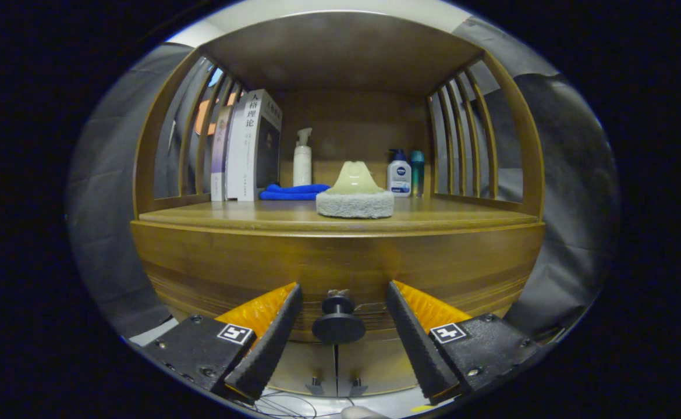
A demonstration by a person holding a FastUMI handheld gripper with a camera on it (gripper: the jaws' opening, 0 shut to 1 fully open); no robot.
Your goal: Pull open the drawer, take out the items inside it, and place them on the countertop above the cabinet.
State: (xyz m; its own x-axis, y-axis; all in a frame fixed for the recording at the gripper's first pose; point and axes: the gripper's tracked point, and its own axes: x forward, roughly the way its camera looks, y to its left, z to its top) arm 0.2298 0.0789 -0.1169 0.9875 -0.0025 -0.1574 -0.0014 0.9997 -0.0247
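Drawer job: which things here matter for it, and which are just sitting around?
Job: drawer knob between the open gripper fingers; drawer front; countertop.
Lying about: books, blue cloth, spray bottle, scrubbing pad, lotion bottles.

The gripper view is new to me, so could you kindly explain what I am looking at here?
The camera rides on a hand-held tool and looks forward along its two black fingers. They stand open on either side of a dark round drawer knob, not touching it, so nothing is held. The knob sits on the front of a wooden cabinet. On the countertop above stand a sponge with a pale handle, books, a blue cloth, a white spray bottle and two more bottles.
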